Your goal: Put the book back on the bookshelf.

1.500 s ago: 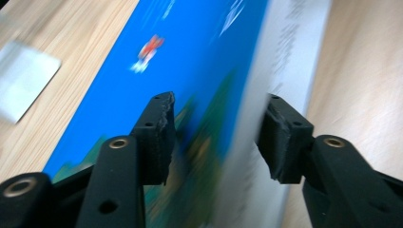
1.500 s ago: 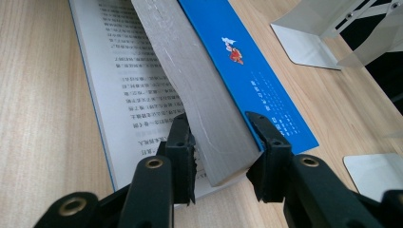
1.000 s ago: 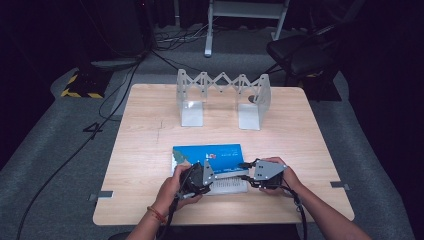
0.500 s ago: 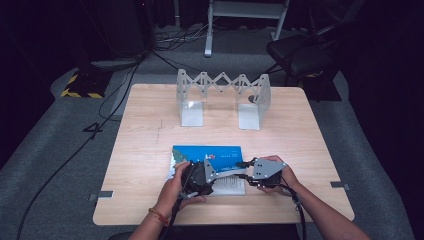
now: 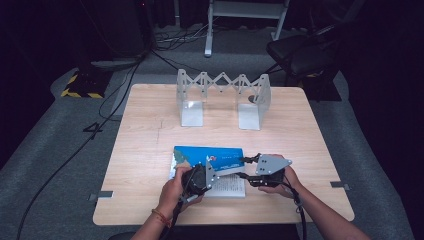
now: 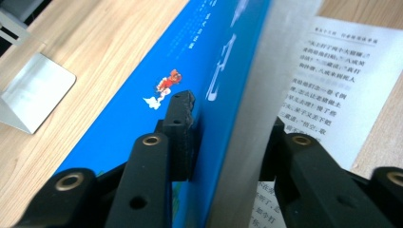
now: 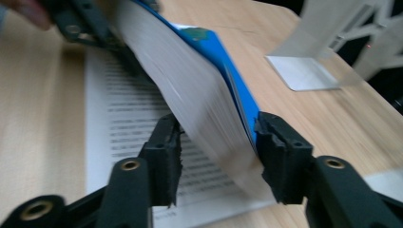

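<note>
Near the front edge of the wooden counter [image 5: 150,130], a book [image 6: 209,71] with a glossy blue cover and a small cartoon figure is clamped by the left hand-held gripper [image 6: 228,137]. Dense printed characters, too small to be read, are seen on its open white page. The lifted block of pages stands between the parted jaws of the right hand-held gripper [image 7: 218,142], which have just been opening.

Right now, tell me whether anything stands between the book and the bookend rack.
Nothing visible does. The book lies open near the table's front edge, its lifted part clamped by the left gripper; the right gripper's jaws, just opening, straddle it. The rack stands at the far edge, with bare wood between.
</note>
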`<state>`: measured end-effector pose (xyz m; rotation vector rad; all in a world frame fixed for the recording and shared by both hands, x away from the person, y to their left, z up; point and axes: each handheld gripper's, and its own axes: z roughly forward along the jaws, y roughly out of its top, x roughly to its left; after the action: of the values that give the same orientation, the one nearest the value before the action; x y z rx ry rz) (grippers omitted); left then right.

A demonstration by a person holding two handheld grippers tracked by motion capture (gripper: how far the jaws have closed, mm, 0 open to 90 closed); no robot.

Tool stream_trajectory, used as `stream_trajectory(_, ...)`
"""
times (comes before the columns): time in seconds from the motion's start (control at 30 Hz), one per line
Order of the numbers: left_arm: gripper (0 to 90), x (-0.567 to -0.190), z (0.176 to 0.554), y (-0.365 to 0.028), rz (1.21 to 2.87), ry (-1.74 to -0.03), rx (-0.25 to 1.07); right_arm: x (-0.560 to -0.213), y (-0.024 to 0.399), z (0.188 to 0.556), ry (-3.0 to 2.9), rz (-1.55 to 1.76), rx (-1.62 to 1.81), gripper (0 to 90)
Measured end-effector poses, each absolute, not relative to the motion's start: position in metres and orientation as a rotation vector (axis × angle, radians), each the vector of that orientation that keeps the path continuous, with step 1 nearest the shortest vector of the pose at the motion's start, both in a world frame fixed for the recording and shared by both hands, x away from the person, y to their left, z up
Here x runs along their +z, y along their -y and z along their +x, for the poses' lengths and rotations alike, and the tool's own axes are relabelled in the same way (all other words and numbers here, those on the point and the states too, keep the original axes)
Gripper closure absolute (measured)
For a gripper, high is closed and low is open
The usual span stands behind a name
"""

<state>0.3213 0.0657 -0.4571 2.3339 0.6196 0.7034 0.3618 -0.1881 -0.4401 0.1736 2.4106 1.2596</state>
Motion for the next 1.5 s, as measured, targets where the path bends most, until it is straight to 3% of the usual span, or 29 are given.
stream_trajectory(0.13,69.3,-0.455,0.323,-0.074,2.27,-0.642,0.668,-0.445,0.212,0.378,-2.394,0.307,1.27,41.3)
stream_trajectory(0.37,70.5,-0.452,0.322,-0.083,2.2,-0.647,0.664,-0.469,0.235,0.406,-2.462,0.478,1.162,38.1)
stream_trajectory(0.73,71.2,-0.443,0.323,-0.102,2.086,-0.664,0.62,-0.498,0.218,0.421,-2.556,0.504,1.161,34.7)
stream_trajectory(1.03,71.1,-0.44,0.323,-0.102,2.022,-0.631,0.57,-0.484,0.227,0.419,-2.484,0.547,1.451,37.6)
stream_trajectory(1.27,68.5,-0.434,0.327,-0.097,2.098,-0.62,0.456,-0.461,0.226,0.41,-2.399,0.52,1.51,43.3)
stream_trajectory(1.5,68.3,-0.431,0.322,-0.091,2.172,-0.609,0.504,-0.457,0.222,0.408,-2.393,0.521,1.523,43.3)
